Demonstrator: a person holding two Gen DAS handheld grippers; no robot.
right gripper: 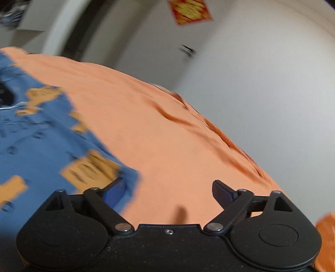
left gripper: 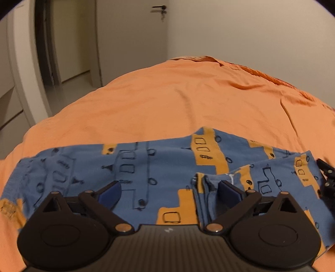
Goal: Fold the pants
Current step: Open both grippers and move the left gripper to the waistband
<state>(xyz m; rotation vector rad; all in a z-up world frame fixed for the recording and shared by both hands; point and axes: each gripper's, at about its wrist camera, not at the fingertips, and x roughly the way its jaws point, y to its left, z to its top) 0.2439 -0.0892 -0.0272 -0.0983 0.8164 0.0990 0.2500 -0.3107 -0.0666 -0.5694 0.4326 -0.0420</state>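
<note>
Blue pants (left gripper: 159, 167) with orange truck prints lie across an orange bedsheet (left gripper: 178, 100), with one part folded over on the right (left gripper: 272, 180). My left gripper (left gripper: 169, 193) is open, low over the pants, its right finger (left gripper: 230, 191) by the folded hem edge. The right gripper shows at the left wrist view's far right edge (left gripper: 326, 180). In the blurred right wrist view the pants (right gripper: 41, 142) lie at the left. My right gripper (right gripper: 169, 190) is open and empty over bare sheet (right gripper: 167, 136), its left finger (right gripper: 115, 189) at the pants' edge.
The bed fills most of both views, with a rumpled far edge (left gripper: 230, 67). Beyond it are a white wall, a door with a dark handle (left gripper: 159, 7) and a doorway at the left (left gripper: 69, 41). A red and yellow paper (right gripper: 190, 10) hangs on the wall.
</note>
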